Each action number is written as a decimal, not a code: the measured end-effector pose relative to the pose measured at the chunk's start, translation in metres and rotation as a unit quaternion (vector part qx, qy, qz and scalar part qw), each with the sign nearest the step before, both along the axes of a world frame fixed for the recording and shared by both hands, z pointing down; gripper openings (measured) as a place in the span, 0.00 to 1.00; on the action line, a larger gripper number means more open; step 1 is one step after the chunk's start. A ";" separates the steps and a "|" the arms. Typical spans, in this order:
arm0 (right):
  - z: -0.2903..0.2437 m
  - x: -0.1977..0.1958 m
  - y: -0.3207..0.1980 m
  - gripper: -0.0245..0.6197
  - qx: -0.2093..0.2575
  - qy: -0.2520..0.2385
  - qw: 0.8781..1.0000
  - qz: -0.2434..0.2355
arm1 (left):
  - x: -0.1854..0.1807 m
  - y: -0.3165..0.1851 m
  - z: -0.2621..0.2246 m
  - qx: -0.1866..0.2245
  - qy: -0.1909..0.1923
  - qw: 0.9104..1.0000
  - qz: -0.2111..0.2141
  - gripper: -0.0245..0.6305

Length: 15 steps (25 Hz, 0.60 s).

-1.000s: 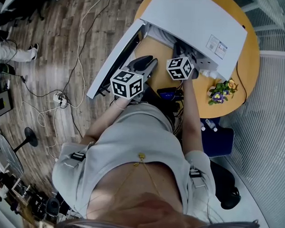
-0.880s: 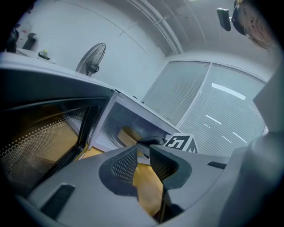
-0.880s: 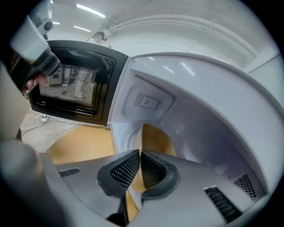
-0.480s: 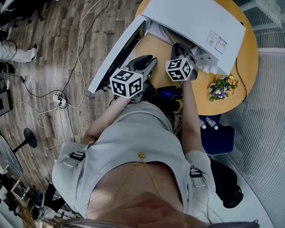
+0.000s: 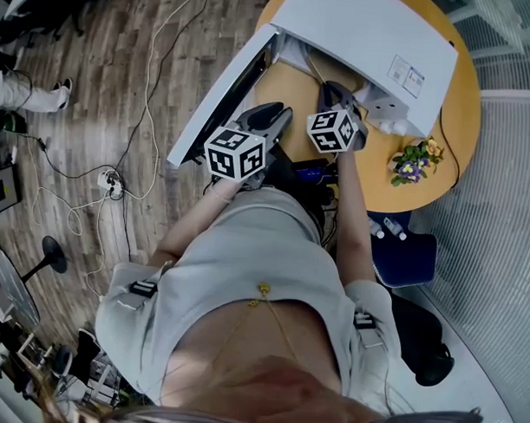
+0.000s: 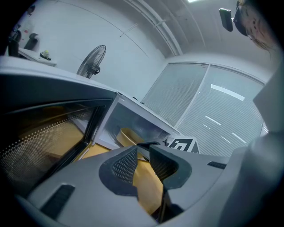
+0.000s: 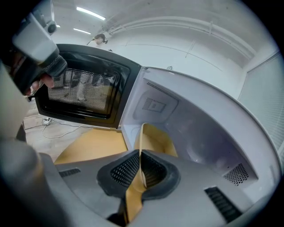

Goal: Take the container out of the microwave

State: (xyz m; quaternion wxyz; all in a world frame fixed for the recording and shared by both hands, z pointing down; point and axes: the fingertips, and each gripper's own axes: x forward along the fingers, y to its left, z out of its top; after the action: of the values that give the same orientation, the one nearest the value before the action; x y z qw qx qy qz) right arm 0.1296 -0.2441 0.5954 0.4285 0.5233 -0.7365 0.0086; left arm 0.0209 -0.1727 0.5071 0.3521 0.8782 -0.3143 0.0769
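The right claw (image 7: 140,153) has its pads pressed together on the thin rim of the tan container (image 7: 156,136), pinching it edge-on. Just past the fingertips the container's bowl opens out into the mouth of the white microwave (image 7: 202,133). Whether its base rests on the oven floor or hangs clear is hard to say from here. To this claw's left the microwave door (image 7: 84,91) stands swung wide, and below it lies the yellow table (image 7: 91,144).

The left claw (image 6: 143,150) is spread, with nothing between its pads and only tabletop showing through the gap. Ahead of its tips sits the same container in the oven cavity. The right claw's marker cube (image 6: 183,144) lies just to its right and the dark door glass is off to its left.
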 end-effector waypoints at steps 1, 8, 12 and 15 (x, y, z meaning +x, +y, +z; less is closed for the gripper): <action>-0.001 -0.001 0.001 0.08 0.000 0.000 1.000 0.000 | -0.001 0.001 0.000 0.000 0.000 1.000 0.000 0.19; -0.004 -0.005 0.011 0.08 0.005 0.000 1.000 0.003 | -0.008 0.009 0.000 0.001 0.001 1.000 0.001 0.19; -0.006 -0.009 0.017 0.08 0.008 0.003 1.000 0.003 | -0.014 0.013 -0.001 0.003 0.003 1.000 -0.002 0.19; -0.006 -0.012 0.021 0.08 0.008 0.002 1.000 0.004 | -0.017 0.016 -0.001 0.003 0.003 1.000 -0.002 0.19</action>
State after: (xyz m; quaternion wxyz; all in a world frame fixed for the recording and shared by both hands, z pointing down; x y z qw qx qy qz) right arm 0.1174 -0.2232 0.5894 0.4261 0.5295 -0.7335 0.0035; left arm 0.0040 -0.1563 0.5062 0.3507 0.8787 -0.3156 0.0727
